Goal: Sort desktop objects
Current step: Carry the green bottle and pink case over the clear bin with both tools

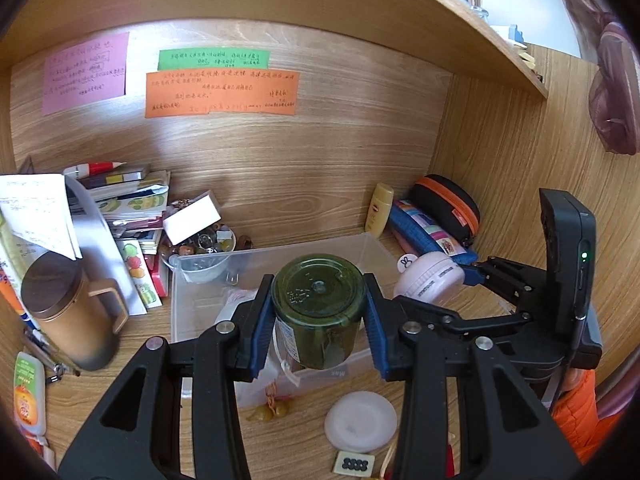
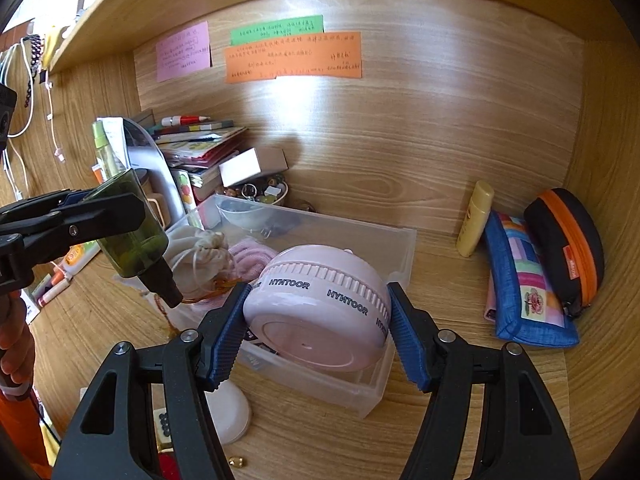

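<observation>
My left gripper (image 1: 319,316) is shut on a dark green glass bottle (image 1: 319,308) and holds it over the clear plastic bin (image 1: 280,256); in the right wrist view the bottle (image 2: 128,228) hangs tilted, black cap down, above the bin's left end. My right gripper (image 2: 318,328) is shut on a round pink HYNTOOR device (image 2: 320,304), held over the near right part of the bin (image 2: 384,376). The pink device also shows in the left wrist view (image 1: 430,280). Inside the bin lie a white drawstring pouch (image 2: 200,256) and a pink knit item (image 2: 252,256).
A brown mug (image 1: 68,312), a stack of books (image 1: 132,204) and a dish of beads (image 1: 208,240) stand left of the bin. A yellow tube (image 2: 476,218), blue pouch (image 2: 524,288) and black-orange case (image 2: 568,244) lie right. A white round lid (image 1: 360,420) lies in front.
</observation>
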`<state>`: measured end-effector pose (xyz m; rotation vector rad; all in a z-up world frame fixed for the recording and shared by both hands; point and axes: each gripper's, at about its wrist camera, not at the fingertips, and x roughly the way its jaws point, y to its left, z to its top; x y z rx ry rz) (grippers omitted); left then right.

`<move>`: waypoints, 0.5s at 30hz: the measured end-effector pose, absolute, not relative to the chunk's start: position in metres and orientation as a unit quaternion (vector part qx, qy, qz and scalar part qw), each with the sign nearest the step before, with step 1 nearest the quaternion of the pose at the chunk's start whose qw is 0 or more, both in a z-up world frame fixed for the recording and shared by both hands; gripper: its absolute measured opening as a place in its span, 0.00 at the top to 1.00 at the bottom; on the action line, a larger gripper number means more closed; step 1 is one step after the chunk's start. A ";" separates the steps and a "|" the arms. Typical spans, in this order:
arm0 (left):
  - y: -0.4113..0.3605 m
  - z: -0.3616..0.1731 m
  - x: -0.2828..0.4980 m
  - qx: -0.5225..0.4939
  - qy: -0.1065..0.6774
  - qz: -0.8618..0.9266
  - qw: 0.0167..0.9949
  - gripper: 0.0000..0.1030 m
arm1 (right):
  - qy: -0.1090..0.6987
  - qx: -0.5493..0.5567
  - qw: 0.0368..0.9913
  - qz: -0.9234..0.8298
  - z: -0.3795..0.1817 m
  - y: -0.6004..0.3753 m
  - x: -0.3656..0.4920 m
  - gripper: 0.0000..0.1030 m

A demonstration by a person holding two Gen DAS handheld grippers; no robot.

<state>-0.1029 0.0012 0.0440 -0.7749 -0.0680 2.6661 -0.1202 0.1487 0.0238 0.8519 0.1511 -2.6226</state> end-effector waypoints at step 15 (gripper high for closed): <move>0.009 0.022 -0.140 -0.311 -0.028 0.930 0.192 0.60 | 0.059 0.328 0.183 -0.925 0.006 0.142 -0.147 0.39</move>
